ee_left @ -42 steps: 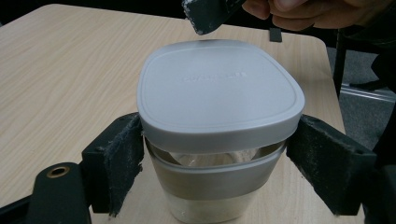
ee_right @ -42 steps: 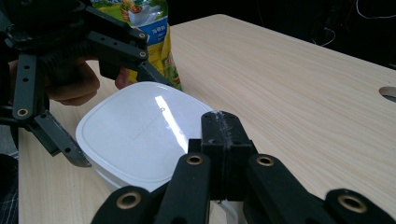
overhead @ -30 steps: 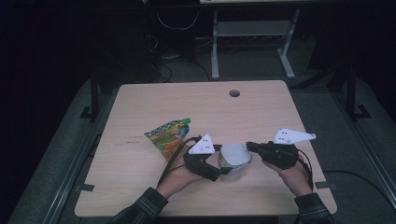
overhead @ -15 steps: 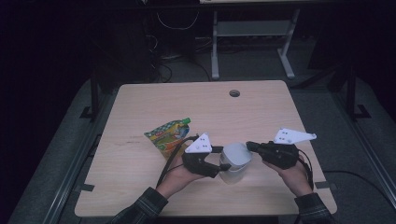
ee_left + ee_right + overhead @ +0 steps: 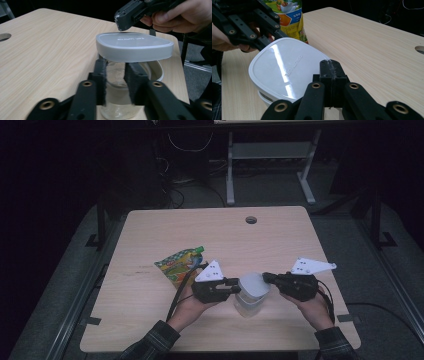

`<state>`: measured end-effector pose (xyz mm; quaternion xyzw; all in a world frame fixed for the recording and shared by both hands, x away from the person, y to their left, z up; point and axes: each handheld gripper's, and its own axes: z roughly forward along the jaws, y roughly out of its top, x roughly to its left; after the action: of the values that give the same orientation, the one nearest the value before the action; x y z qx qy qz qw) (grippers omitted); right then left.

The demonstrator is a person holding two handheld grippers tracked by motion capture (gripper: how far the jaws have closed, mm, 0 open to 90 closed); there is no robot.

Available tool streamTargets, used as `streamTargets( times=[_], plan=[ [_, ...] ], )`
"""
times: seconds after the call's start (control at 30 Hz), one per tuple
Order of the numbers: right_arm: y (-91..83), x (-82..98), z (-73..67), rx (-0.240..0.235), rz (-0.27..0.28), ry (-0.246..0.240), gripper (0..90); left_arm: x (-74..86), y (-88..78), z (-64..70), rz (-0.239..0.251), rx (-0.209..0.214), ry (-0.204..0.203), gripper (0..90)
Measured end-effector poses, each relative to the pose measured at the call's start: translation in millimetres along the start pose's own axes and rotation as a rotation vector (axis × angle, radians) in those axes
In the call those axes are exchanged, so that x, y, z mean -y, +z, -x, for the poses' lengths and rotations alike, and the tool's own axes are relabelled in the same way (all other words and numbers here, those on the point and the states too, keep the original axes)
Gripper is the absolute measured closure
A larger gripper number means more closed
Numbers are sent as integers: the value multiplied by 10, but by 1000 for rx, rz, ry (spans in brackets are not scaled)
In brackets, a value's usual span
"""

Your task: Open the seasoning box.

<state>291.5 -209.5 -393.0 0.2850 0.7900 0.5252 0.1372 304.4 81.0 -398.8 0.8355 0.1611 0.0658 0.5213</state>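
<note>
A clear plastic container [image 5: 246, 306] stands near the table's front edge. Its white lid [image 5: 253, 285] sits tilted just above the rim. My left gripper [image 5: 235, 288] reaches it from the left. Its jaws have just been closing, and the pads [image 5: 101, 82] now press on the container [image 5: 117, 108] below the lid [image 5: 133, 46]. My right gripper [image 5: 265, 278] comes from the right, shut on the lid's far edge. In the right gripper view its jaws [image 5: 332, 72] meet at the edge of the lid [image 5: 284, 67]. The right gripper's tip [image 5: 123, 23] hangs over the lid.
A green and orange food pouch [image 5: 180, 264] lies flat just left of and behind the left hand, also in the right gripper view [image 5: 289, 15]. The wooden table [image 5: 220, 235] has a round cable hole [image 5: 251, 220] near its far edge.
The left gripper's jaws have closed in from wide apart onto the container. Both hands, the lid and the pouch stay where they were.
</note>
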Motion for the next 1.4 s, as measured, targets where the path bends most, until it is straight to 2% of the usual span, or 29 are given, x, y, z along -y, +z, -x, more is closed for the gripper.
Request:
streamTargets(
  times=[0.03,0.23,0.63,1.4],
  plan=[
    [0,0,1,0,0,0,893,-2,-3,1,3,6,-8,788],
    [9,5,-1,-1,-6,3,894,-7,15,33,-1,18,10,897],
    [13,27,21,11,-11,7,896,-75,-8,42,24,25,17,897],
    [20,76,92,23,-21,28,897,-250,41,4,36,43,37,898]
  ],
)
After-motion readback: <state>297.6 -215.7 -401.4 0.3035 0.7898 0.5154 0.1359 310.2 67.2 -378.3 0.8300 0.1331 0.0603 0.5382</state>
